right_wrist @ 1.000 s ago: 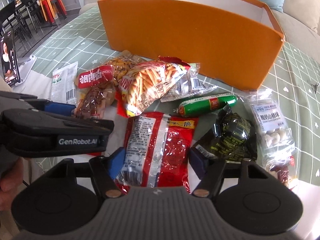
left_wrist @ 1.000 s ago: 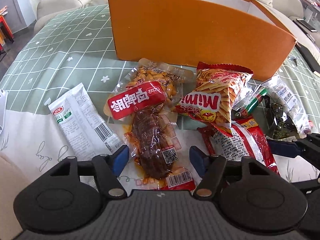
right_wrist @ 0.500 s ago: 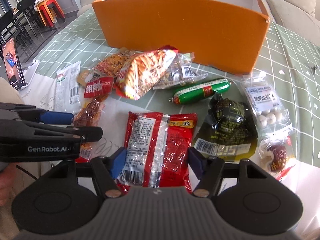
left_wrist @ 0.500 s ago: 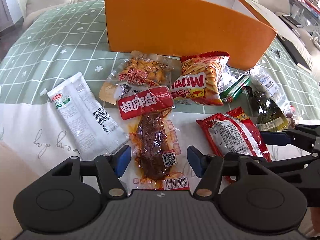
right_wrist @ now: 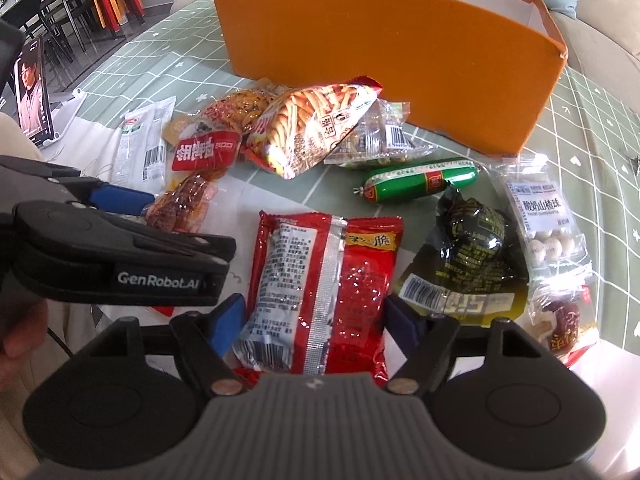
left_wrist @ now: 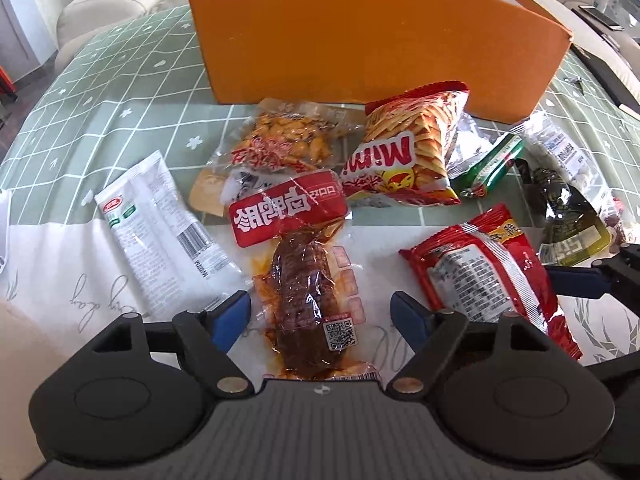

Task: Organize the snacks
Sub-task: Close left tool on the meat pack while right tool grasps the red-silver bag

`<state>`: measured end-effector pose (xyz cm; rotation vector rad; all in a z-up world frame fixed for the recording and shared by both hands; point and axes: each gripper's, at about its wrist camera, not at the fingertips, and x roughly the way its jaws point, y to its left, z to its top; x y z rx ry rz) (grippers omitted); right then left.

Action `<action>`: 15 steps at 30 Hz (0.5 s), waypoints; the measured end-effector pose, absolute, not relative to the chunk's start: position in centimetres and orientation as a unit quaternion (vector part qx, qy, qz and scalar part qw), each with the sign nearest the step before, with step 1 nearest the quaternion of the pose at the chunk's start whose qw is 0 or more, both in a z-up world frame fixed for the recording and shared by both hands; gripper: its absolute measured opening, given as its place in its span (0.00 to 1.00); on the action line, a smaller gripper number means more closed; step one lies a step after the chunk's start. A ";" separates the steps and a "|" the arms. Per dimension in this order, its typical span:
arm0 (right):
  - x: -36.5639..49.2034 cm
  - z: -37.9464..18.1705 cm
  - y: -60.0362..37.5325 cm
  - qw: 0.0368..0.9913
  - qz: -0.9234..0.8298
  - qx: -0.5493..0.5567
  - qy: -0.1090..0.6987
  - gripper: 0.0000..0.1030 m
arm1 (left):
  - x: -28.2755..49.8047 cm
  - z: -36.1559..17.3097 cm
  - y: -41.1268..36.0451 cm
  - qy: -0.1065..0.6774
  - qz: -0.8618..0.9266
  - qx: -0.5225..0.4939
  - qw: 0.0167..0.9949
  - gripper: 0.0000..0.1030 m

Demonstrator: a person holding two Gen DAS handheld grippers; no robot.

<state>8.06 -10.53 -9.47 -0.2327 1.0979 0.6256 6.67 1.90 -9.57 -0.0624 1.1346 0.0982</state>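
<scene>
We find the task at its outset, in our judgement. The orange box (left_wrist: 376,36) stands at the far side of the worktop (left_wrist: 100,92); only its near wall and a strip of white inner wall show, so we cannot tell whether anything lies inside.

All visible snacks lie loose in front of the box. Nearest the box are the striped chip bag (left_wrist: 404,152) and the nut pack (left_wrist: 284,140), just beside each other. Further from the box lie the red noodle pack (right_wrist: 324,288), the white pouch (left_wrist: 160,232), the dark green pack (right_wrist: 464,264), the braised meat pack (left_wrist: 304,288) and the clear pack of white balls (right_wrist: 548,220). The green sausage (right_wrist: 420,180) lies between the box and the dark green pack.

The left hand-held gripper (left_wrist: 320,316) hovers over the braised meat pack; its jaws are opening, straddling the pack without pressing it. The right hand-held gripper (right_wrist: 316,320) straddles the red noodle pack; its jaws are opening too, pads not visibly clamped on it.

We judge that every pack seen remains to be moved.
</scene>
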 end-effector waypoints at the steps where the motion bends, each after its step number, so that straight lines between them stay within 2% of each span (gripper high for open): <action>1: 8.1 -9.6 -10.5 0.800 0.291 -0.107 0.514 0.73 | 6.7 -9.6 1.9 0.536 0.046 -0.029 0.843 0.82; 4: 8.1 -9.7 -10.3 0.802 0.292 -0.108 0.510 0.76 | 6.6 -9.5 1.8 0.528 0.041 -0.026 0.848 0.71; 6: 8.0 -9.8 -10.1 0.802 0.294 -0.115 0.507 0.76 | 6.5 -9.5 1.9 0.526 0.039 -0.025 0.849 0.70; 8: 7.9 -9.7 -10.0 0.804 0.294 -0.126 0.500 0.68 | 6.5 -9.5 2.0 0.524 0.038 -0.025 0.850 0.69; 10: 8.0 -9.6 -10.1 0.805 0.294 -0.125 0.501 0.65 | 6.3 -9.4 2.0 0.525 0.038 -0.026 0.850 0.68; 15: 8.2 -9.4 -10.8 0.804 0.290 -0.113 0.508 0.65 | 5.7 -9.0 2.6 0.528 0.032 -0.051 0.847 0.68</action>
